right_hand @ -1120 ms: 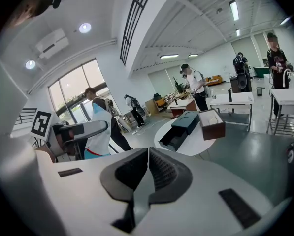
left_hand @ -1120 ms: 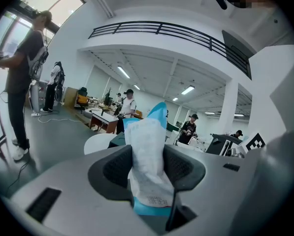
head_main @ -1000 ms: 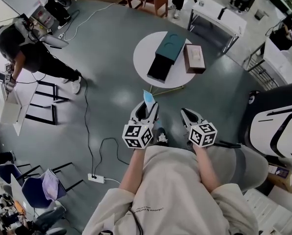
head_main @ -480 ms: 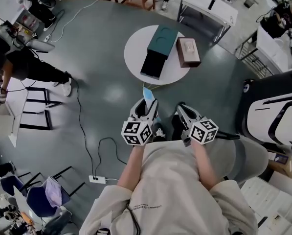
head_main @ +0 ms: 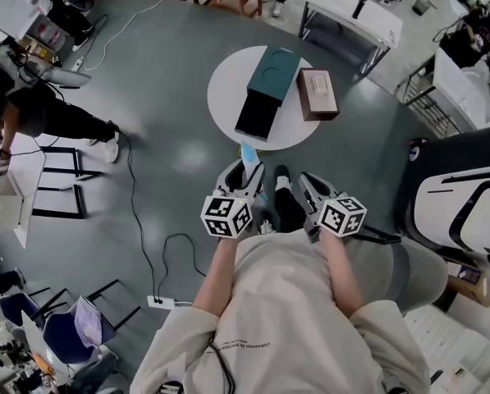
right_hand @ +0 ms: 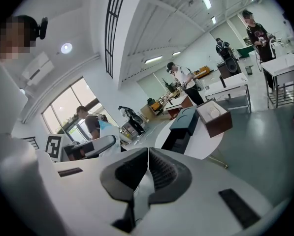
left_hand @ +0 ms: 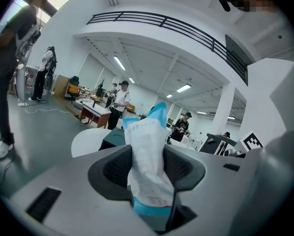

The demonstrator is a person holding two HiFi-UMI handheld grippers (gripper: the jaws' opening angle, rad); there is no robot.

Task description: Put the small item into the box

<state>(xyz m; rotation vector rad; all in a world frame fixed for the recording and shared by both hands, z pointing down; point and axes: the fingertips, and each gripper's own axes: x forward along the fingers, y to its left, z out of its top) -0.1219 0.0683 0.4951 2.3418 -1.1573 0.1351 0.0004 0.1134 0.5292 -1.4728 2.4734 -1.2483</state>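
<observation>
We are finding the fingers (left_hand: 116, 167) of the left gripper (left_hand: 147, 167) clamping a small white-and-blue packet (left_hand: 147, 144). The packet is standing upright between them, its top poking out past the tips. The right gripper (right_hand: 147, 167) is showing its fingers (right_hand: 164, 173) pressed together with nothing between them.

Both grippers are hanging side by side, close in front of the person's body and over the grey floor (head_main: 171, 97). The packet is pointing toward the round white table (head_main: 225, 98) but is well apart from it, with a stretch of floor lying between.

On the table, a dark teal box (head_main: 277, 71) is lying with its black drawer (head_main: 255, 115) pulled out toward us. A brown box (head_main: 318, 93) is sitting just beside it on the right, open-topped with something pale inside. We are not able to say which of the two the task means. We are judging the open drawer the likelier place, since it is facing the packet.

As to progress, we are recording the pick-up as done: the small item is in hand and firmly held. The carry to the table, the lowering into the box and the release are all outstanding. No box is holding the packet, so we are rating the task as under way but well short of done.
</observation>
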